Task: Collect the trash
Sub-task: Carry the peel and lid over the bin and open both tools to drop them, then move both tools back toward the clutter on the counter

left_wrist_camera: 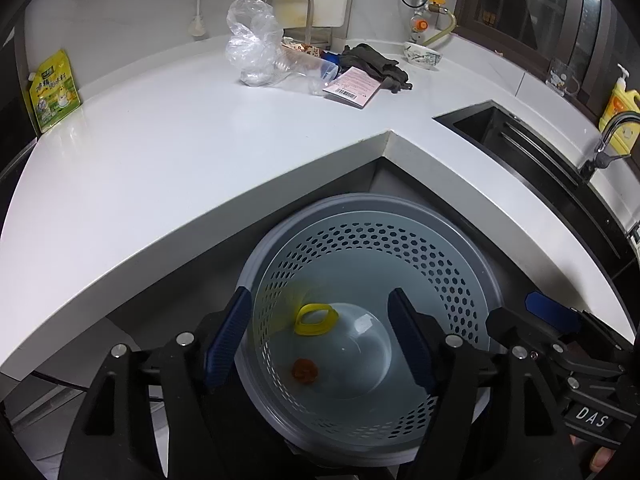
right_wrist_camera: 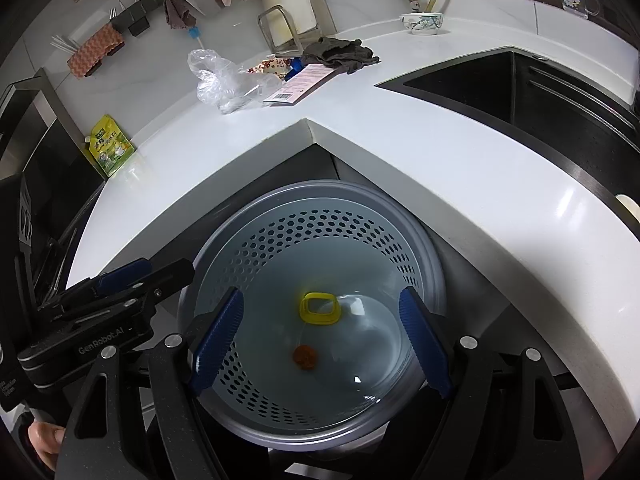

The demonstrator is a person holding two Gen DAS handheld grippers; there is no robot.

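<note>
A grey perforated bin (left_wrist_camera: 360,202) stands on the floor in the counter's inner corner, its rim (right_wrist_camera: 320,188) also plain in the right wrist view. At its bottom lie a yellow ring-shaped plastic piece (left_wrist_camera: 316,320) (right_wrist_camera: 319,309), a small orange cap (left_wrist_camera: 305,370) (right_wrist_camera: 306,357) and a clear plastic item (right_wrist_camera: 372,344). My left gripper (left_wrist_camera: 319,292) hangs open above the bin with nothing between its fingers. My right gripper (right_wrist_camera: 322,291) hangs beside it, also open and empty. On the counter lie a crumpled clear bag (left_wrist_camera: 252,40), a clear bottle (left_wrist_camera: 296,68) and a pink card (left_wrist_camera: 354,88).
A dark cloth (left_wrist_camera: 376,62) and a patterned bowl (left_wrist_camera: 422,54) sit behind the card. A yellow-green pouch (left_wrist_camera: 54,90) leans at the counter's left end. The black sink (left_wrist_camera: 520,148) with its tap (left_wrist_camera: 612,132) and a yellow soap bottle (left_wrist_camera: 620,108) are at right.
</note>
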